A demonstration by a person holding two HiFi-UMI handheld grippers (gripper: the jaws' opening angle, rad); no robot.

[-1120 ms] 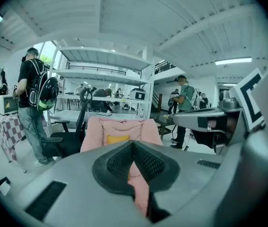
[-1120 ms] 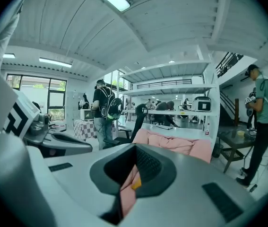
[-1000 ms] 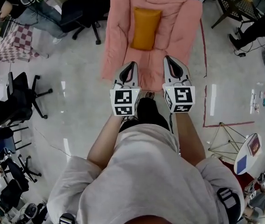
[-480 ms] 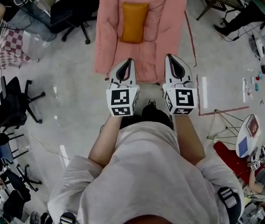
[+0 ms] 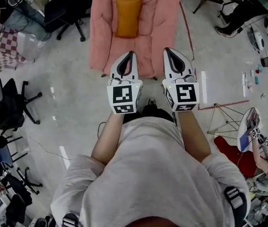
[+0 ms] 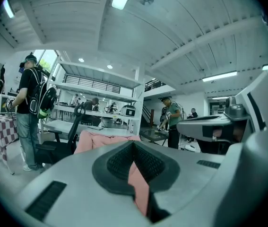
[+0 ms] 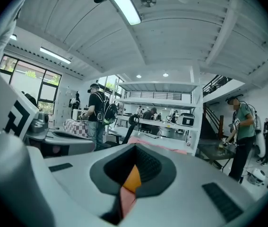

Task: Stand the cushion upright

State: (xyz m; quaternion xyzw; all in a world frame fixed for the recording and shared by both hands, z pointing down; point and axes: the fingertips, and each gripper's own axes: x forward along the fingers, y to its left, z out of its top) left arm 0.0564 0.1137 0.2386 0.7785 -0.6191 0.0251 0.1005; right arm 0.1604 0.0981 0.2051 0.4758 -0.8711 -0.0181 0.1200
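An orange cushion [image 5: 127, 16] lies on a pink padded lounge chair [image 5: 100, 37] at the top of the head view. Both grippers are held side by side in front of the person, pointing at the chair's near edge and short of the cushion. My left gripper [image 5: 128, 54] is shut and empty; in its own view the left gripper [image 6: 134, 143] shows pink chair fabric [image 6: 100, 138] beyond its jaws. My right gripper [image 5: 168, 51] is also shut and empty. A sliver of the orange cushion [image 7: 133, 179] shows past the right gripper [image 7: 134, 148] in its own view.
Black office chairs [image 5: 65, 11] stand left of the pink chair, with a checkered cloth [image 5: 1, 48] further left. Another black chair [image 5: 8, 110] stands at the left edge. Red tape [image 5: 193, 46] marks the floor on the right, near a wire-frame stand [image 5: 226, 124]. People stand around the room.
The pink chair and cushion have shifted up and left in the head view as the person came nearer. Both grippers rose a little and stayed shut.
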